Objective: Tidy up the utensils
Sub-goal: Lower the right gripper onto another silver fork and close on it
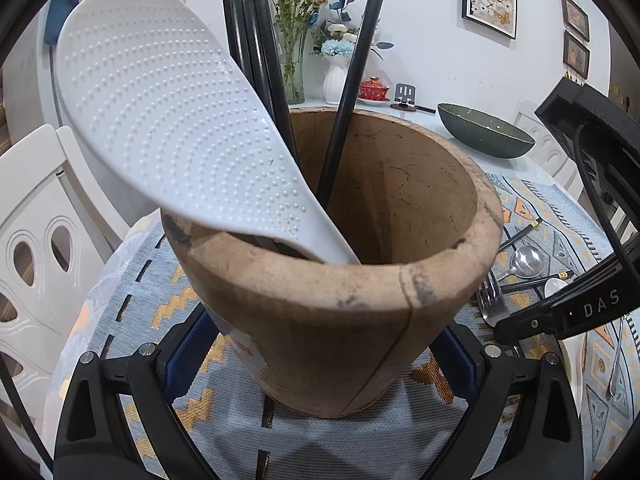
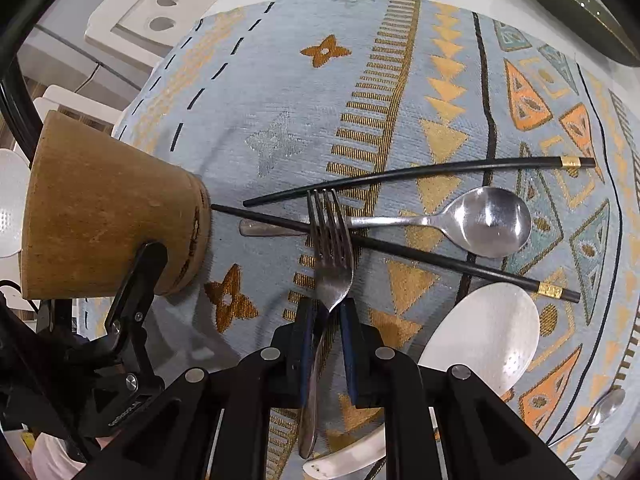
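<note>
Left tool (image 1: 320,360) clamped on the wooden holder (image 1: 332,272), pads pressed to its lower wall, steadying it on the patterned cloth (image 2: 280,100) near the table's left edge. Already standing inside: a white rice paddle (image 1: 160,120) and several black chopsticks (image 1: 248,40). Right tool (image 2: 326,344) pointing steeply down over the fork (image 2: 332,248), jaws narrow with the fork's neck between them; whether the pads actually press it, impossible to tell. Fork tines lying across a black chopstick (image 2: 400,252) and the handle of a steel spoon (image 2: 492,220), with a second chopstick (image 2: 420,174) just beyond and another white paddle (image 2: 480,336) beside the handle. Probably best to take the fork at the neck, squarely, and lift straight up so the tines clear the chopstick and spoon without dragging them. Then carry it to the holder, tip handle-down, and aim for the open side away from the paddle. Keep the holder pinned throughout.
</note>
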Motion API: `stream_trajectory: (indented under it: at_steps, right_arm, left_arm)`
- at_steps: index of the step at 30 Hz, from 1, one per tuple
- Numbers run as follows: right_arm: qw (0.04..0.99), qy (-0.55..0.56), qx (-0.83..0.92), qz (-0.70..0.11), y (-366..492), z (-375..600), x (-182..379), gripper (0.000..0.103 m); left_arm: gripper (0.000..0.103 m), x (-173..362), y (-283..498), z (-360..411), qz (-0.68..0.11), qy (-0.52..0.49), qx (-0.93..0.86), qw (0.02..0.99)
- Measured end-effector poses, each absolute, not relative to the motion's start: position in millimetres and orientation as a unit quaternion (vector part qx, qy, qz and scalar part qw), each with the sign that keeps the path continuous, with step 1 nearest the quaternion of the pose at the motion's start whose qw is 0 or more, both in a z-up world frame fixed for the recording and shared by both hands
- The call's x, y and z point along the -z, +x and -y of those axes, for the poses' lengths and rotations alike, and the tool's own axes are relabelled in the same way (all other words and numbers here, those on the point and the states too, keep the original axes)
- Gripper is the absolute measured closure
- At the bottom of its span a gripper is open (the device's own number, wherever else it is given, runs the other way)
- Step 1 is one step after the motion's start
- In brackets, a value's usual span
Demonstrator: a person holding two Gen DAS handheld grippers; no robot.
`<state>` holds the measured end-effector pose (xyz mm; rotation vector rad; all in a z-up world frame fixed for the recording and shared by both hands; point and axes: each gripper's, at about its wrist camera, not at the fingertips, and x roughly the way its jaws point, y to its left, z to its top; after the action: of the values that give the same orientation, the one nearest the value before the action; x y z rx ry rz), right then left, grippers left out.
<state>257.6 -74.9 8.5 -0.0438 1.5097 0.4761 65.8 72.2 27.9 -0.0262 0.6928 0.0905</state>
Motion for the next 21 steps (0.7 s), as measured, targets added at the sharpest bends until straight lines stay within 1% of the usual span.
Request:
stream_trajectory:
  at_steps: [3,9,10,11,16,18,21]
  right_arm:
    - [0.702,-0.001,-0.22,-0.677,264,71,-7,0.08]
    - [0.712,0.018,-0.225,-0.665,274,74,-4,0.079]
    - [0.716,0.014,-0.225,-0.661,275,74,-4,0.081]
    - [0.721,0.0,-0.222,-0.657,275,72,-5,0.087]
    - [0.726,-0.042,-0.202,-0.656,271,64,-18,0.098]
    - [0.729,-0.062,-0.202,-0.651,267,58,-27,0.1]
    - [0.719,-0.087,-0.228,-0.65,262,45,-31,0.101]
  left_arm:
    - [0.004,-28,66,-72,-0.34,-0.013,-0.044,0.939]
    - [0.004,-28,66,-72,-0.34,-0.014,-0.044,0.939]
    - [0.004,-28,66,-73,-0.34,-0.014,-0.043,0.939]
    - [0.004,-28,66,-73,-0.34,-0.015,-0.043,0.939]
    - [0.004,-29,65,-72,-0.34,-0.016,-0.042,0.939]
    - [0.004,-29,65,-72,-0.341,-0.015,-0.042,0.939]
    - [0.004,-29,65,-74,-0.34,-0.016,-0.042,0.939]
